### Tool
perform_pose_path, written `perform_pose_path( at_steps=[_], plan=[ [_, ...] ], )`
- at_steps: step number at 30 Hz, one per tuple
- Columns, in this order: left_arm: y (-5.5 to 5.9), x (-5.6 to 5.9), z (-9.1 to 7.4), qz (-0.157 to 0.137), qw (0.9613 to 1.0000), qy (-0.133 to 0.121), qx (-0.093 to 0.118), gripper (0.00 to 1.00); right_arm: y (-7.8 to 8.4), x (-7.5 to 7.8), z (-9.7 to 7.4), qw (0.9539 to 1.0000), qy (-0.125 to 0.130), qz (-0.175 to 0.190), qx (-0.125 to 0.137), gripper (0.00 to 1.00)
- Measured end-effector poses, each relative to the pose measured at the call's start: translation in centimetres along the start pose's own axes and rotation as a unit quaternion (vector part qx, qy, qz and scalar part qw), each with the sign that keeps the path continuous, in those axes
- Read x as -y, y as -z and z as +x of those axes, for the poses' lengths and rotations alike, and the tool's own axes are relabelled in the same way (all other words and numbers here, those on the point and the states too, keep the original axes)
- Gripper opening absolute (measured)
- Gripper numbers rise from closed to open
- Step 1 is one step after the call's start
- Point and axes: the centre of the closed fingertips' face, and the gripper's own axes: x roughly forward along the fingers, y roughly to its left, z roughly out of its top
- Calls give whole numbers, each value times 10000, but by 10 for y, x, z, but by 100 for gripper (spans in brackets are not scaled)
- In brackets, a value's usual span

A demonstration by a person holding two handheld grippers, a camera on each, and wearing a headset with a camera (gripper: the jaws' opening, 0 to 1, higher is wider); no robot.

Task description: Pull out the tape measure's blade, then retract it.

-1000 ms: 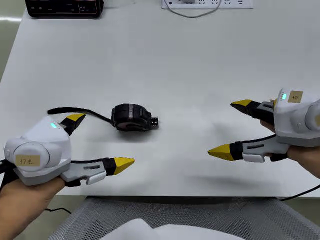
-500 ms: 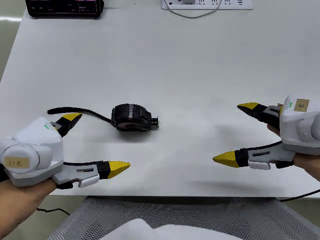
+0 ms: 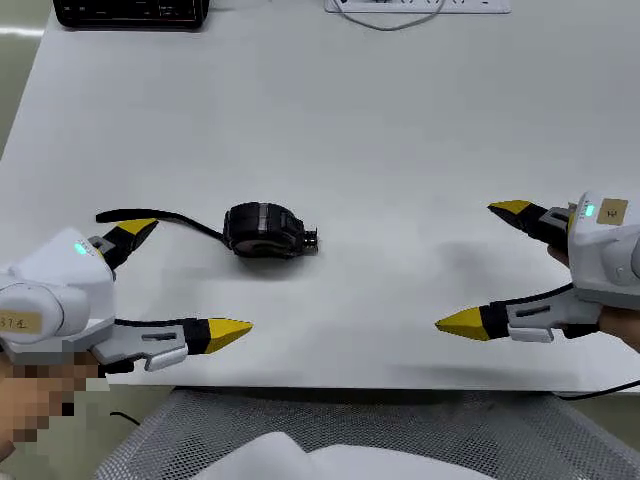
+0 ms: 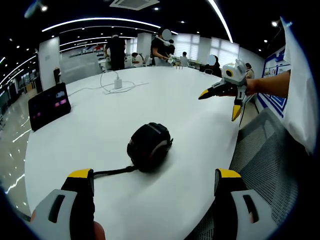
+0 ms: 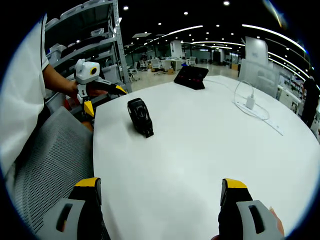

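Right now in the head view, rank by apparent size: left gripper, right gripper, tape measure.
1-2. left gripper and right gripper: about alike. Both are near the camera and cut by the frame edge, so I won't rank them.
3. tape measure: clearly smallest, and it lies farther from the camera.

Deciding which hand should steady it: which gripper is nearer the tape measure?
The left gripper: one jaw tip lies beside the tape measure and its black strap, while the right gripper hangs far off across bare table.
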Motion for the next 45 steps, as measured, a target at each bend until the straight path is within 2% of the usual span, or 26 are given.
perform_pose_path(
  at_steps=[10, 14, 22, 32, 42, 45],
  plan=[
    [3, -2, -3, 63, 10000, 25, -32, 99, 6, 2, 0, 9999, -27, -26, -122, 99],
    [0, -3, -5, 91, 9999, 37, 33, 99, 6, 2, 0, 9999, -15, -6, -132, 99],
    [4, -3, -8, 270, 9996, 101, -55, 99, 7, 1, -1, 9999, -7, 18, -135, 99],
    [6, -3, -8, 249, 9995, 152, -90, 99, 6, 0, -3, 9999, -18, 48, -110, 99],
    [7, 0, -8, 352, 9990, 244, -83, 99, 5, 0, -2, 9999, -35, 98, -93, 99],
    [8, 1, -8, 246, 9992, 294, -117, 99, 5, 0, -2, 9999, -41, 100, -90, 99]
  ],
)
